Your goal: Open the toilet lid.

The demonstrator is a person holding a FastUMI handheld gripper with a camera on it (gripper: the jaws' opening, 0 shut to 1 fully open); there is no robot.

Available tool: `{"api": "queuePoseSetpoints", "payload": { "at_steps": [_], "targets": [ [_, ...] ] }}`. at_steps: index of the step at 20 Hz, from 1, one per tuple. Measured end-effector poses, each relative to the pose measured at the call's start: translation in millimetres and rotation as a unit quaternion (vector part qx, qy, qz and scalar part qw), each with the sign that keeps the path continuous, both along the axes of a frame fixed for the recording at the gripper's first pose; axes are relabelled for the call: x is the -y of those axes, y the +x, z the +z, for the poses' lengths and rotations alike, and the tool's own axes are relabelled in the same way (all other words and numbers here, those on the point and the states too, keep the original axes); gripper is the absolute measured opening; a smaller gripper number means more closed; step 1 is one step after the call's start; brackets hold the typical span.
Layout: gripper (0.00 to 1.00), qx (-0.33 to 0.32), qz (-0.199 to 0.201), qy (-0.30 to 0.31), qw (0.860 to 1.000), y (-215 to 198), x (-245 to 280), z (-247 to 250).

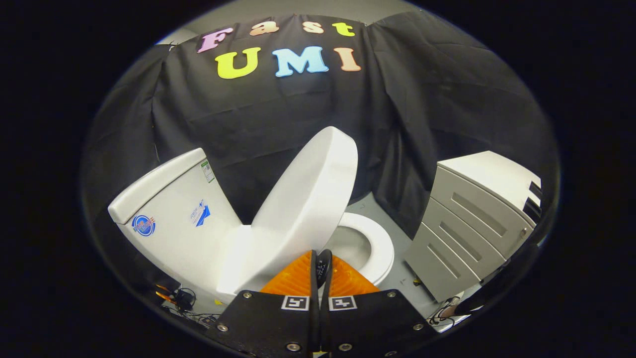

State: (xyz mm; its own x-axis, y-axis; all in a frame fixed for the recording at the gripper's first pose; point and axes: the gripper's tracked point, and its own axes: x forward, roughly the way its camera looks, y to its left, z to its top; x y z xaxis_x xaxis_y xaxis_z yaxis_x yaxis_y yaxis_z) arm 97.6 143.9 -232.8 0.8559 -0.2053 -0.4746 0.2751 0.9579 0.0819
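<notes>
A white toilet stands just ahead of the fingers, with its tank to the left. Its lid is raised about halfway and stands tilted over the bowl. The seat ring lies flat around the bowl beneath it. My gripper is shut, its two fingers pressed together with nothing between them. The tips sit right at the lid's front rim, on its underside toward the bowl. Whether they touch the rim is hard to tell.
A grey cabinet with slotted drawer fronts stands close to the right of the toilet. Cables and a small device lie on the floor by the tank's base. Black cloth hangs behind the toilet. A strip of grey floor runs between bowl and cabinet.
</notes>
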Motion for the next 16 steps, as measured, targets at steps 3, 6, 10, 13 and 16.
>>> {"api": "queuePoseSetpoints", "payload": {
  "at_steps": [3,6,10,13,16],
  "targets": [
    [0.00,0.006,-0.011,-0.001,1.000,0,-7,9],
    [0.00,0.008,-0.008,-0.028,1.000,3,-19,19],
    [0.00,0.017,-0.020,-0.038,0.999,5,-33,30],
    [0.00,0.023,-0.014,-0.054,0.998,7,-44,37],
    [0.00,0.028,-0.006,-0.075,0.997,9,-54,45]
  ]
}}
